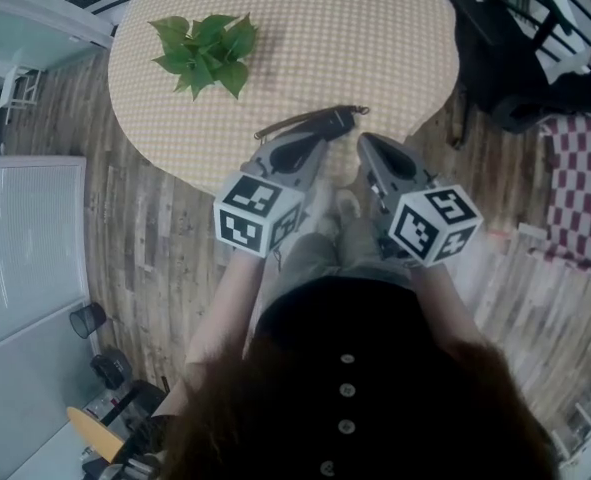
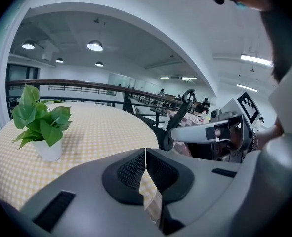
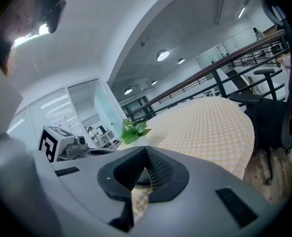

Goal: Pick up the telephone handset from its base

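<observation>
table [image 1: 375, 48]: round, under a yellow-and-white checked cover; fills the upper middle of the head view.
floor [image 1: 165, 228]: grey-brown wood planks all round the table.
room: a large open hall with a white arched ceiling, round ceiling lamps [image 2: 94, 46] and a dark railing [image 3: 220, 65] behind the table.
plant [image 1: 207, 53]: small and leafy in a white pot, on the table's upper left.
chair [image 1: 515, 58]: black office chair at upper right, just beside the table edge.
checked cloth [image 1: 580, 188]: red and white, at the right edge, well apart from the table.
dark strip [image 1: 310, 121]: thin and curved, at the table's near edge; cannot tell what it is.
person [image 1: 347, 388]: a dark buttoned top fills the bottom and hides the floor below.
left gripper [image 1: 320, 136]: at the table's near edge, jaws pressed together, nothing between them.
right gripper [image 1: 368, 148]: just beside it on the right, jaws pressed together, nothing between them.
telephone: shows in none of the three views.
</observation>
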`<state>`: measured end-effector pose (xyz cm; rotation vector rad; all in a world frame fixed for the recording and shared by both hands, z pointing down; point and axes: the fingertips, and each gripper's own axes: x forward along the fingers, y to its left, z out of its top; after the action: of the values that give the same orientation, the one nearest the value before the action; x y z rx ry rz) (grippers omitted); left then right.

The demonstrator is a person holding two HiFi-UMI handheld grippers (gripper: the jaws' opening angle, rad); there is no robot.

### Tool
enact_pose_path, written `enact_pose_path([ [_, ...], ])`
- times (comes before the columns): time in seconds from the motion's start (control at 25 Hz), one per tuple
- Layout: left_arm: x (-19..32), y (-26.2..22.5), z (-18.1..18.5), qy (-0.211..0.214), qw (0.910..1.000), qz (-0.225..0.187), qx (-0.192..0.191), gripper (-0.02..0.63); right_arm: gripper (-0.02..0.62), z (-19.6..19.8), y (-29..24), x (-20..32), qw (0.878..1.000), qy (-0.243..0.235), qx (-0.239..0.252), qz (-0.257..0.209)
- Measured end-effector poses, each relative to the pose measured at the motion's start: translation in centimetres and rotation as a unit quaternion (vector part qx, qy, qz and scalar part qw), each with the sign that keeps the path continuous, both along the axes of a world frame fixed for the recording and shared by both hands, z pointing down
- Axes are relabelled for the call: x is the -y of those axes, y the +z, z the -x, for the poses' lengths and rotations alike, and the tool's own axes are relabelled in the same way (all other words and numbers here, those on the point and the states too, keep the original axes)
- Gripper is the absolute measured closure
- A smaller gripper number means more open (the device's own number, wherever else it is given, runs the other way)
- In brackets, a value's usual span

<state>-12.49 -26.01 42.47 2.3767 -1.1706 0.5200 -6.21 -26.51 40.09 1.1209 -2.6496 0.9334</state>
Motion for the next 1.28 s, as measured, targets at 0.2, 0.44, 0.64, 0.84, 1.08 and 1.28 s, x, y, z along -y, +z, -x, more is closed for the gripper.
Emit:
enact_pose_path([
  [0.2, 0.8, 1.2, -0.4, 0.018, 0.9996, 0.004, 0.023, 0.597, 0.586, 0.2, 1.2, 0.5, 1.0, -0.008, -0.007, 0.012],
  [0.44, 1.8, 2.5, 0.0, 0.025, 0.9985, 0.01, 0.048, 0.569, 0.585, 0.4, 2.4, 0.9, 0.999, -0.017, -0.016, 0.027],
  [0.64, 2.1, 4.1, 0.0, 0.036, 0.9968, 0.028, 0.066, 0.498, 0.586, 0.6, 3.3, 1.4, 0.999, -0.021, -0.019, 0.037],
  [0.84, 2.0, 5.9, 0.0, 0.047, 0.9924, 0.04, 0.107, 0.419, 0.586, 0.5, 4.2, 1.7, 0.999, -0.019, -0.019, 0.046],
  [1.08, 2.5, 7.8, 0.6, 0.074, 0.9834, 0.045, 0.16, 0.362, 0.586, 0.2, 5.6, 1.5, 0.998, -0.017, -0.019, 0.061],
  [1.28, 2.5, 9.5, 0.9, 0.113, 0.9723, 0.061, 0.196, 0.328, 0.586, 0.2, 6.3, 1.3, 0.997, -0.019, -0.018, 0.068],
])
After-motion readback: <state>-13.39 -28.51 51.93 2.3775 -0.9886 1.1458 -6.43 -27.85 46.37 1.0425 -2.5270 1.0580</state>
